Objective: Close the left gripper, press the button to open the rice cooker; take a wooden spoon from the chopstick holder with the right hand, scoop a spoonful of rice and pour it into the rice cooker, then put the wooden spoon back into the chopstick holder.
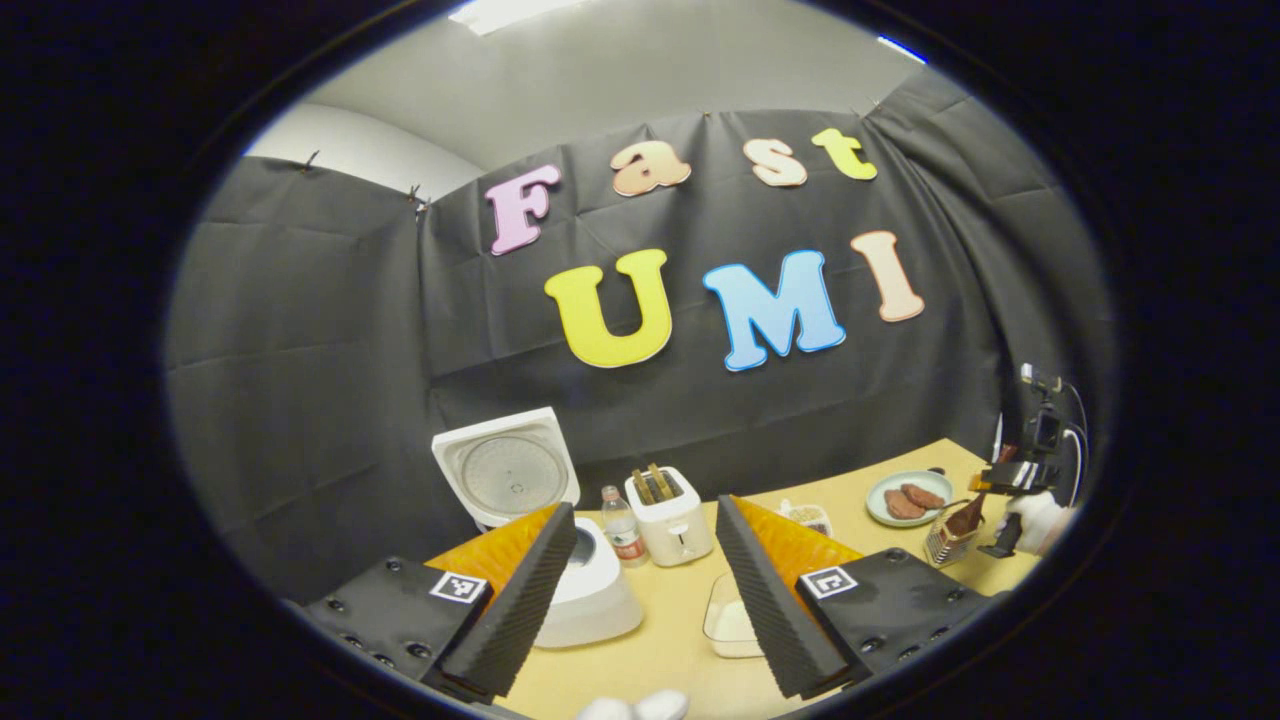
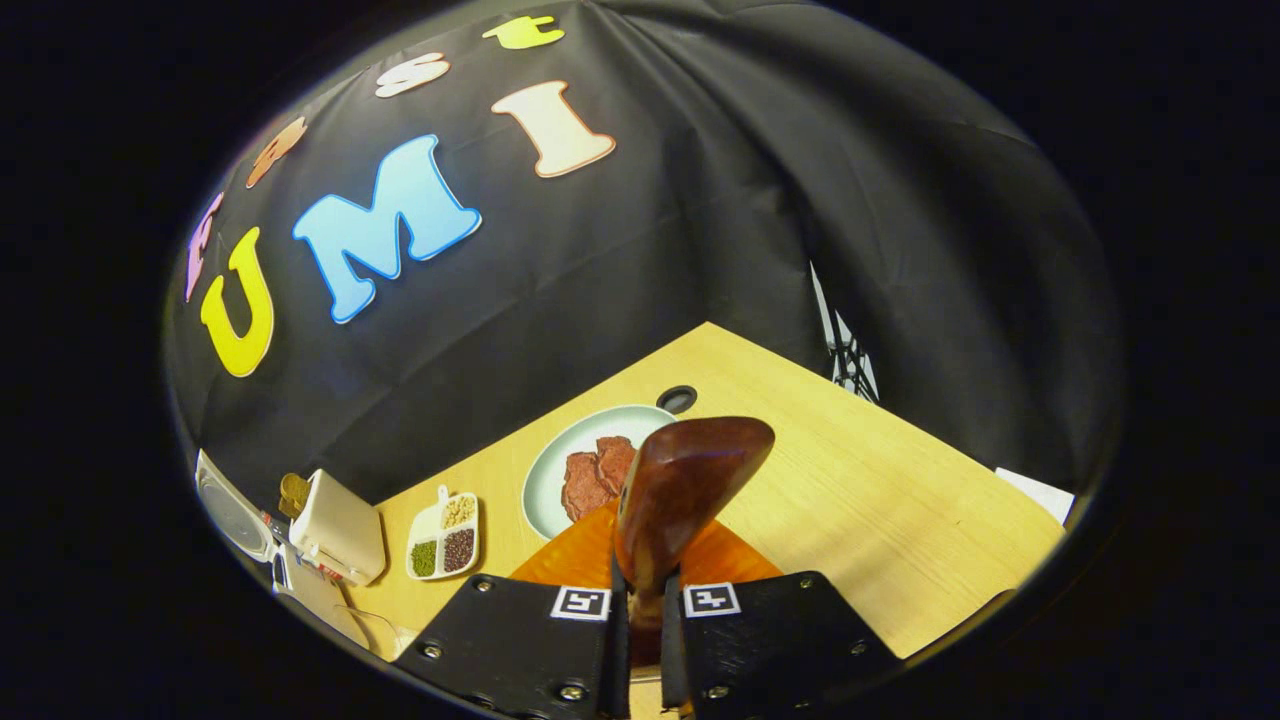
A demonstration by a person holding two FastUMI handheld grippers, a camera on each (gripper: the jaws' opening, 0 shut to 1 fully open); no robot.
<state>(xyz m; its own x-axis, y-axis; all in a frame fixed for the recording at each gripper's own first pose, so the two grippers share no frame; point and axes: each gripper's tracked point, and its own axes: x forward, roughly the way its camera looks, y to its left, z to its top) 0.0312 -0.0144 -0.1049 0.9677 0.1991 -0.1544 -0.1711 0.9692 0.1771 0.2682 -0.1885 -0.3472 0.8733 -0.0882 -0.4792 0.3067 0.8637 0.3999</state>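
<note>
On the pale wood-grain desk (image 1: 660,640), the white rice cooker (image 1: 590,590) stands with its round-plated lid up at ten o'clock of the toaster (image 1: 670,515). The left gripper (image 1: 640,590) hovers with ridged fingers spread wide. The right gripper (image 2: 640,640) pinches the glossy wooden spoon (image 2: 680,480) by the handle, above the slotted metal chopstick holder (image 1: 948,540).

A white toaster (image 1: 670,516) is standing on the table (image 2: 880,500) with a small bottle (image 1: 622,527) just beside it. A plate (image 2: 560,450) is holding two brown patties (image 2: 597,468), and a divided dish (image 2: 444,536) of grains is lying near it.
</note>
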